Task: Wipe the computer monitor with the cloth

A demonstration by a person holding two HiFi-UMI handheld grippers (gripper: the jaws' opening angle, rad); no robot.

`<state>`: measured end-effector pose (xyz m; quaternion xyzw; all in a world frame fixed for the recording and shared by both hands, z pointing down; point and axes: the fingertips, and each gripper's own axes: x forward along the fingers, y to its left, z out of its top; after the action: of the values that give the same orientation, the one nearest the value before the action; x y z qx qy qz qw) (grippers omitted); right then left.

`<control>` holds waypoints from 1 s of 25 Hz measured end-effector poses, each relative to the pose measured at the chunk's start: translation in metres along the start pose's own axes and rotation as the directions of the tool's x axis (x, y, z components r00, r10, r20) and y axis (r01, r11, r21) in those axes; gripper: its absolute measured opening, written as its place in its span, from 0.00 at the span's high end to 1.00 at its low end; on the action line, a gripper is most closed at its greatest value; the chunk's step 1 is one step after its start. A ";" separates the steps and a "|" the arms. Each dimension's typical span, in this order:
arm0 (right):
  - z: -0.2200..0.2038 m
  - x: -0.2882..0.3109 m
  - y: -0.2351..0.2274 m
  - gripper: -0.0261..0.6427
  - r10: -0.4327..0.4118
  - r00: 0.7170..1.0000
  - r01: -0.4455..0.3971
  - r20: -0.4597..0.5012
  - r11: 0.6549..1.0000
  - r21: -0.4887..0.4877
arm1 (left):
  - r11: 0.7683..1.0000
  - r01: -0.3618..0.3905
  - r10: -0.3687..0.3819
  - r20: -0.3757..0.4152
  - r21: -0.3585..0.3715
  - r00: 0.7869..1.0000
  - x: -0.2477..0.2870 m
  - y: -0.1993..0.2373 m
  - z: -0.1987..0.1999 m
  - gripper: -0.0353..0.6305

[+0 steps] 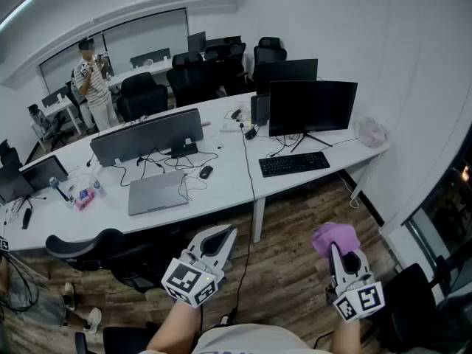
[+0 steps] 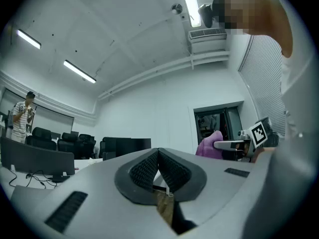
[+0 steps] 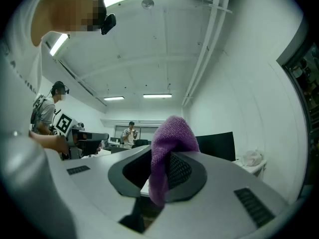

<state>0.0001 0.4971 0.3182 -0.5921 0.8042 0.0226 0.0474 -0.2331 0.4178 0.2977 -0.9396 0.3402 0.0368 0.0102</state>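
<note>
A black computer monitor (image 1: 312, 107) stands on the right end of the white desk (image 1: 228, 175), with a black keyboard (image 1: 293, 164) in front of it. My right gripper (image 1: 337, 250) hangs low over the floor, well short of the desk, shut on a purple cloth (image 1: 333, 236). In the right gripper view the cloth (image 3: 168, 148) bulges up between the jaws, and the monitor (image 3: 215, 146) shows behind it. My left gripper (image 1: 223, 236) is also low, in front of the desk, jaws shut on nothing (image 2: 158, 166).
A closed grey laptop (image 1: 156, 192), a mouse (image 1: 206, 172), cables and a second monitor (image 1: 147, 136) sit on the desk's left part. A black office chair (image 1: 103, 251) stands below it. A white bag (image 1: 369, 132) lies at the desk's right end. A person (image 1: 94, 87) stands far back.
</note>
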 end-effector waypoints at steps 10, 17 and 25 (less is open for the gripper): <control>-0.001 0.003 0.000 0.86 -0.010 1.000 0.010 -0.001 1.000 -0.013 | 1.000 0.018 -0.018 0.000 0.005 1.000 0.004 -0.001 -0.002 0.93; 0.001 0.006 0.001 0.86 -0.019 1.000 0.019 0.007 0.999 0.026 | 1.000 0.019 -0.019 -0.002 -0.010 1.000 0.001 0.005 -0.003 0.93; -0.019 0.036 0.034 0.86 -0.003 1.000 0.004 -0.024 0.999 0.049 | 1.000 0.005 -0.006 -0.039 -0.015 0.999 -0.017 0.040 -0.019 0.93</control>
<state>-0.0444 0.4710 0.3323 -0.5923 0.8040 -0.0043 0.0525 -0.2706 0.3975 0.3182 -0.9411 0.3374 0.0209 -0.0032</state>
